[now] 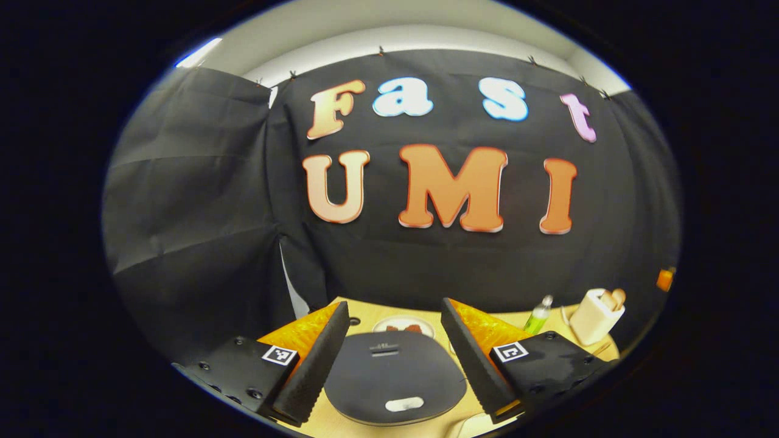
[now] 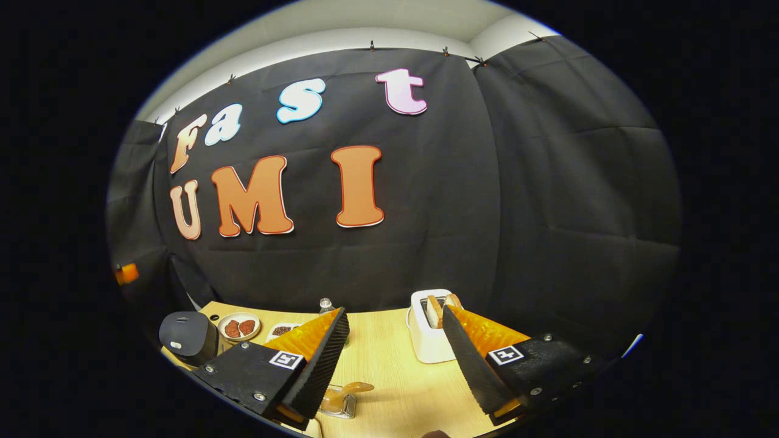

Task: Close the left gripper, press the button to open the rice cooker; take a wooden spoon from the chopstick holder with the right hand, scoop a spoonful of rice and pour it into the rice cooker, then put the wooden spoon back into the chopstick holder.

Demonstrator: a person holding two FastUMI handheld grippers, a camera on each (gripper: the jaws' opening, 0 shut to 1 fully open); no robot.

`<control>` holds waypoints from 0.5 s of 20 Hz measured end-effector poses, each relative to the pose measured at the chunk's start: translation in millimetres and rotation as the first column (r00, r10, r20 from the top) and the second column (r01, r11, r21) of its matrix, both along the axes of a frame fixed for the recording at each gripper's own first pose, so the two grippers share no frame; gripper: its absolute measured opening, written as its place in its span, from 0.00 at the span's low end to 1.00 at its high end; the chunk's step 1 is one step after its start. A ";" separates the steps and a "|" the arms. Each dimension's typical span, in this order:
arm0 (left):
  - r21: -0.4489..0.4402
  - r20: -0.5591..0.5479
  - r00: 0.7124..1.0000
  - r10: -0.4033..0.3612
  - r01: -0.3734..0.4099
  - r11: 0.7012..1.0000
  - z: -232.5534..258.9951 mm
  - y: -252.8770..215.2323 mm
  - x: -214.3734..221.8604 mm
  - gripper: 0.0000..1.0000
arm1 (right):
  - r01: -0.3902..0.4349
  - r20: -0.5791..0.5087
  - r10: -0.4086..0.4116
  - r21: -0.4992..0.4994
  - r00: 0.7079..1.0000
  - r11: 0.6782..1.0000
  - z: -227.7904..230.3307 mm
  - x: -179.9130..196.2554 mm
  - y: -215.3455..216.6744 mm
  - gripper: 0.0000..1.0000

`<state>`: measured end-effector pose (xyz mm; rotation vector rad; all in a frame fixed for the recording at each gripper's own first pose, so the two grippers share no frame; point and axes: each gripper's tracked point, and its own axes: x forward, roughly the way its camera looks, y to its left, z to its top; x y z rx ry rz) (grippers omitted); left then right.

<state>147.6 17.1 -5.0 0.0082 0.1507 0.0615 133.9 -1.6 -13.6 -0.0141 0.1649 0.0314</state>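
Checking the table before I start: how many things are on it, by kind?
Appliances: 2, rice cooker and toaster
Dishes: 2, plate and small dish
Bottle: 1
Wooden spoon: 1
Chopstick holder: 1
Total: 7

In the left gripper view, the rice cooker (image 1: 394, 377) sits at 6 o'clock, low between the spread fingers of the left gripper (image 1: 394, 359), lid down, with open air above it. A plate (image 1: 404, 326) stands just behind the cooker at 12 o'clock from it; a green bottle (image 1: 538, 316) and a toaster (image 1: 596, 316) stand at 4 o'clock.

In the right gripper view, bare table (image 2: 389, 365) runs between the parted fingers of the right gripper (image 2: 395, 365). The toaster (image 2: 428, 331) blocks 12 o'clock; the chopstick holder (image 2: 341, 401) sits at 7 o'clock.
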 end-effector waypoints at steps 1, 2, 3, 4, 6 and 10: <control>0.000 0.036 0.999 0.003 -0.003 1.000 25.6 4.9 -0.7 0.95 | -0.004 0.010 0.004 0.003 1.000 1.000 5.8 -1.5 2.2 0.95; 0.006 0.061 0.998 0.010 -0.011 1.000 45.8 11.7 -1.9 0.95 | -0.005 0.020 0.005 0.005 1.000 1.000 10.7 -3.0 4.1 0.95; 0.010 0.082 0.997 0.016 -0.017 1.000 60.8 16.9 -4.8 0.95 | -0.005 0.034 0.005 0.007 0.999 1.000 16.5 -4.4 6.7 0.95; 0.008 0.106 0.994 0.024 -0.025 1.000 71.3 21.3 -8.3 0.95 | -0.004 0.050 0.004 0.009 0.999 1.000 23.0 -7.0 7.9 0.95; -0.012 0.128 0.992 0.021 -0.020 1.000 77.6 24.7 -16.0 0.95 | 0.005 0.078 -0.006 0.011 0.997 1.000 32.2 -10.7 10.1 0.95; 0.018 0.115 0.993 -0.004 0.002 1.000 71.2 35.3 -19.6 0.95 | 0.023 0.090 -0.023 0.000 0.996 1.000 40.0 -23.6 17.9 0.95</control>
